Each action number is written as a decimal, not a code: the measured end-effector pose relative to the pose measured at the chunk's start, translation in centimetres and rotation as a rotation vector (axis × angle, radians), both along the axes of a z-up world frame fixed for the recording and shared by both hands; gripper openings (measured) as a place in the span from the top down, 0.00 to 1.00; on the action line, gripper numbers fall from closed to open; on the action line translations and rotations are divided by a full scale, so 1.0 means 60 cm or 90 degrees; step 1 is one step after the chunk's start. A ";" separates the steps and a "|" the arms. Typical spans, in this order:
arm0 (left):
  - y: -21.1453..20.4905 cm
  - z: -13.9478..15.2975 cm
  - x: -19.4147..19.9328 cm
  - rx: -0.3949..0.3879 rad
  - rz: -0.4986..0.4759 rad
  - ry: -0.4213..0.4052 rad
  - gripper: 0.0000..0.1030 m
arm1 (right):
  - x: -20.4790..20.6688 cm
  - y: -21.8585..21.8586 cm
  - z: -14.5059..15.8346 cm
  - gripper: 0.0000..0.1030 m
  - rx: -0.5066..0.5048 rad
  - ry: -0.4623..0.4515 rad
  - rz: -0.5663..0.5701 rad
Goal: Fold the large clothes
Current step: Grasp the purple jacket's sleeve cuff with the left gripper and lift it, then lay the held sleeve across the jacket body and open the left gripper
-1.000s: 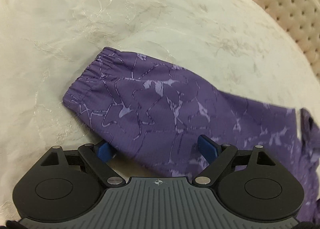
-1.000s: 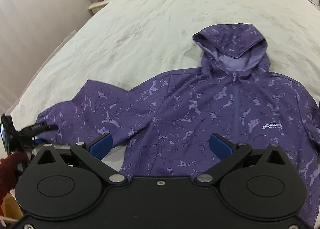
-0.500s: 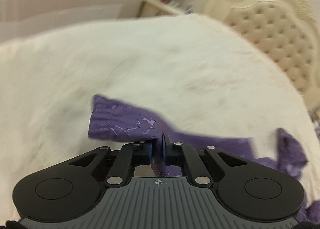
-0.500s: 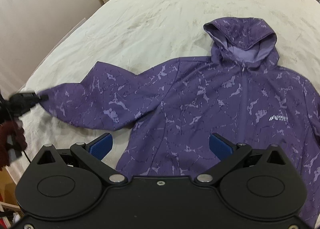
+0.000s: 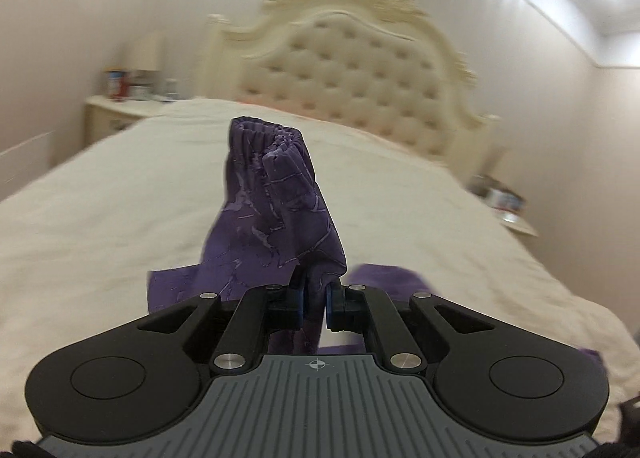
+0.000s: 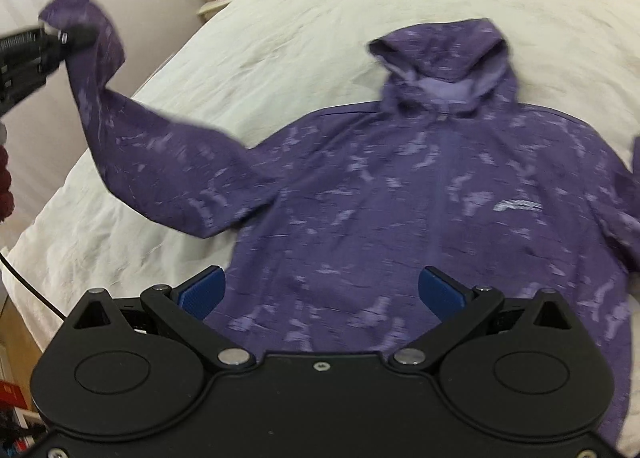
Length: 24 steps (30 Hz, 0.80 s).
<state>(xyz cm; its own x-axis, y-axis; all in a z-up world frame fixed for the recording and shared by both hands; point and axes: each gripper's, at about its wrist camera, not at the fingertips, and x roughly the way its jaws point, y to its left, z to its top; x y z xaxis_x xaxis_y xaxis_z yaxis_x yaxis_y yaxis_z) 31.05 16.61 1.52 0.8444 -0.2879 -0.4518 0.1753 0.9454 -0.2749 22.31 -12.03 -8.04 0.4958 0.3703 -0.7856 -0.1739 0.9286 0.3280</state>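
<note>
A purple patterned hooded jacket (image 6: 420,194) lies face up on the white bed, hood (image 6: 444,58) toward the headboard. My left gripper (image 5: 315,298) is shut on the jacket's sleeve (image 5: 276,210) near the elastic cuff and holds it raised above the bed. In the right wrist view the left gripper (image 6: 60,38) shows at the far left with the lifted sleeve (image 6: 120,130) hanging from it. My right gripper (image 6: 320,294) is open and empty, hovering over the jacket's lower body.
The white bedspread (image 6: 300,18) surrounds the jacket. A cream tufted headboard (image 5: 360,70) stands at the far end. A nightstand (image 5: 120,106) with small items and a lamp is at the left of the bed, another nightstand (image 5: 508,210) at the right.
My left gripper shut on the sleeve near the cuff and lifted it up off the bed. My right gripper stayed open and moved slightly closer over the jacket body.
</note>
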 end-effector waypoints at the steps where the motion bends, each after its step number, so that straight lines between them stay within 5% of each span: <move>1: -0.019 -0.012 0.013 -0.001 -0.016 0.004 0.92 | -0.002 -0.017 -0.002 0.01 0.001 0.001 -0.011; 6: -0.129 -0.061 0.062 -0.039 -0.087 0.041 0.92 | -0.011 -0.089 -0.009 0.01 0.007 0.009 -0.055; 18: -0.290 -0.160 0.119 -0.019 -0.203 0.131 0.90 | -0.026 -0.203 -0.046 0.01 -0.001 0.041 -0.121; 24: -0.317 -0.146 0.110 -0.035 -0.241 0.130 0.55 | -0.024 -0.219 -0.064 0.01 -0.010 0.058 -0.138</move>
<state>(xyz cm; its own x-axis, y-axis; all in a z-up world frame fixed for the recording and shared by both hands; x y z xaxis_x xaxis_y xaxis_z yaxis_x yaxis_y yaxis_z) 37.67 -2.43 -7.24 0.5692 -0.5888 -0.5739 0.4436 0.8076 -0.3886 20.86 -25.15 -11.87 0.4898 0.2494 -0.8354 0.0600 0.9463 0.3177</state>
